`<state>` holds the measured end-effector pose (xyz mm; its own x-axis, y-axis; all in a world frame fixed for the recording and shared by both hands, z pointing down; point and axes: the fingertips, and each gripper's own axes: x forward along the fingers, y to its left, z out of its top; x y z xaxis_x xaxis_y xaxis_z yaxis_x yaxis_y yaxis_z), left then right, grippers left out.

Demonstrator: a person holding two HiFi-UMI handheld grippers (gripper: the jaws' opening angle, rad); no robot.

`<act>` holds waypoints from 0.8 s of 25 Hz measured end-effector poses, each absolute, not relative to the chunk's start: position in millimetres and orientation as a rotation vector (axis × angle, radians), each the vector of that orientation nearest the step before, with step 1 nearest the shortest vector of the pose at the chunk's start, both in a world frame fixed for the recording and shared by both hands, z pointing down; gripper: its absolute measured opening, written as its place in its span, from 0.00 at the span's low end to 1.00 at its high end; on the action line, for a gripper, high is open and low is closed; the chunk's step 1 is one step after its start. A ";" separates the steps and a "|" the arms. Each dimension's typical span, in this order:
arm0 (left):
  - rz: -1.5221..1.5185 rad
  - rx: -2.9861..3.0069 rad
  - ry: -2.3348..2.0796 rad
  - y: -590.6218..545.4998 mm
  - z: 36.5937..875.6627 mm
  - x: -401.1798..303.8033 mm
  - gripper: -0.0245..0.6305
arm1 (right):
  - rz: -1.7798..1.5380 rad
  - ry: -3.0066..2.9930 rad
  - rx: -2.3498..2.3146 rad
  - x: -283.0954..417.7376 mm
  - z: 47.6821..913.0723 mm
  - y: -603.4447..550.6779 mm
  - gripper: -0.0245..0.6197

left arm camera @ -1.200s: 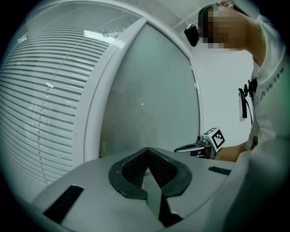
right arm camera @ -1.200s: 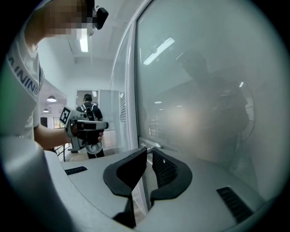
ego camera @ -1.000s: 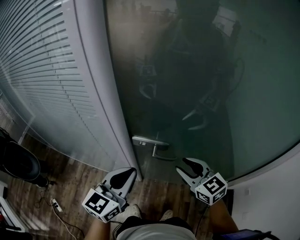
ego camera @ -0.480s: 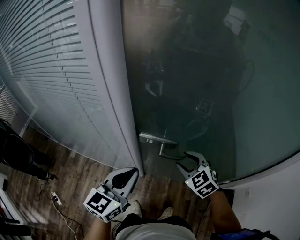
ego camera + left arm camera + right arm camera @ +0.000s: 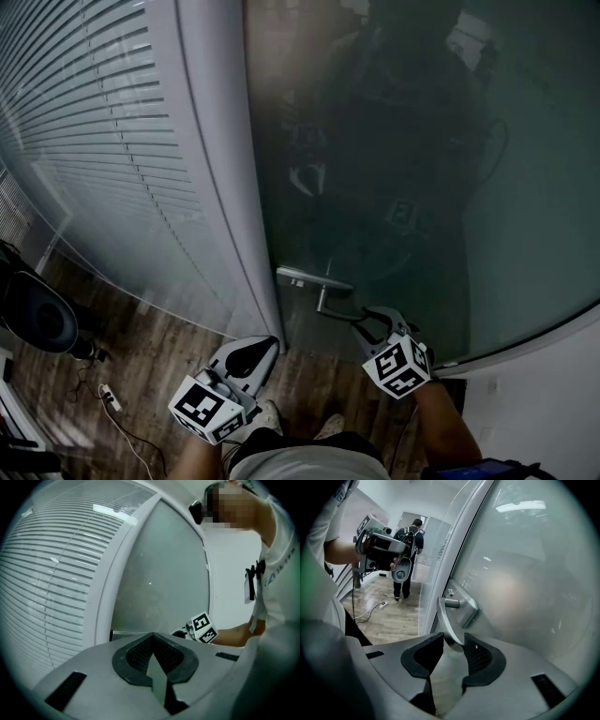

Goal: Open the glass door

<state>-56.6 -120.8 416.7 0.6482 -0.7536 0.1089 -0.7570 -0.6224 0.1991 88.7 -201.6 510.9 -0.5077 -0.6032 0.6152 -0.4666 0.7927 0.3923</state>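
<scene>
Jaws of the right gripper [image 5: 453,643], newly lowered to the lever handle [image 5: 448,620], have just been closing and now clamp its tip. Left of that handle hangs the left gripper [image 5: 255,349], fingers together. Behind the handle the glass door [image 5: 403,169] is unopened; levering likely follows.

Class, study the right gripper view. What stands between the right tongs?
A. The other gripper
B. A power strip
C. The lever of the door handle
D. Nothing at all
C: the right tongs, which have just been closing, have the curved metal lever of the door handle between their dark pads, which press on it.
</scene>
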 end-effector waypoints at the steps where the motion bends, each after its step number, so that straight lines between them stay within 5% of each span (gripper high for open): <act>1: 0.021 2.641 -1.227 -121.7 417.0 -56.1 0.03 | -0.222 -2.204 0.786 88.6 511.3 -201.7 0.25; 20: 0.028 2.640 -1.193 -136.5 422.4 -45.1 0.03 | -0.057 -2.272 0.818 73.8 564.5 -206.3 0.23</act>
